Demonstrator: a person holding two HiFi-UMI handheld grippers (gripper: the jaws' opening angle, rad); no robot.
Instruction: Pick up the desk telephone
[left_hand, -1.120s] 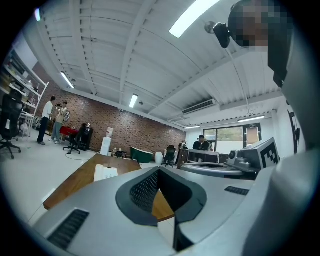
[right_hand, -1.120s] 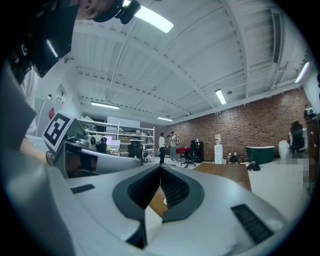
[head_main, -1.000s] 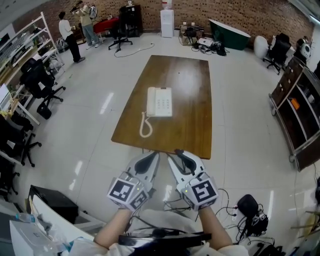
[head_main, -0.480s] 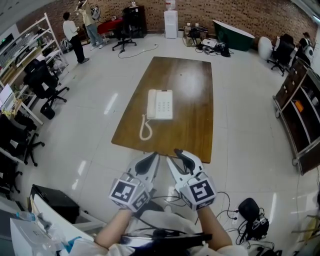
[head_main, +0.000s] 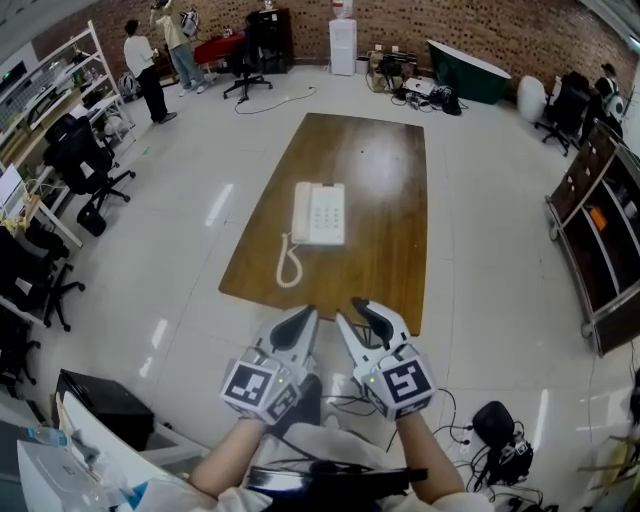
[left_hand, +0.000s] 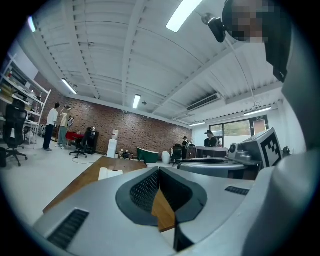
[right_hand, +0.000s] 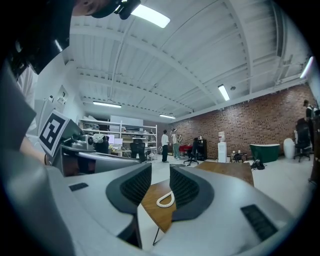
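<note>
A white desk telephone (head_main: 318, 213) lies on the brown wooden table (head_main: 385, 180), its coiled cord (head_main: 288, 265) trailing toward the near edge. Both grippers are held level in front of that edge, short of the table. My left gripper (head_main: 298, 324) is shut, with its pads meeting and nothing between them (left_hand: 159, 179); the telephone (left_hand: 110, 173) shows small beyond it. My right gripper (head_main: 366, 316) is open, its jaws have just been opening a little, and the gap (right_hand: 160, 184) is empty. Through that gap I see the cord (right_hand: 166, 200) and the table corner.
Office chairs (head_main: 75, 160) and shelving stand at the left, and dark cabinets (head_main: 600, 220) at the right. Cables and a black bag (head_main: 497, 428) lie on the floor at my right, and a black box (head_main: 105, 400) at my left. People (head_main: 150, 60) stand far back.
Both grippers have edged forward toward the table's near edge, so table and telephone look slightly nearer. The right jaws have parted a little. The left jaws stay shut.
</note>
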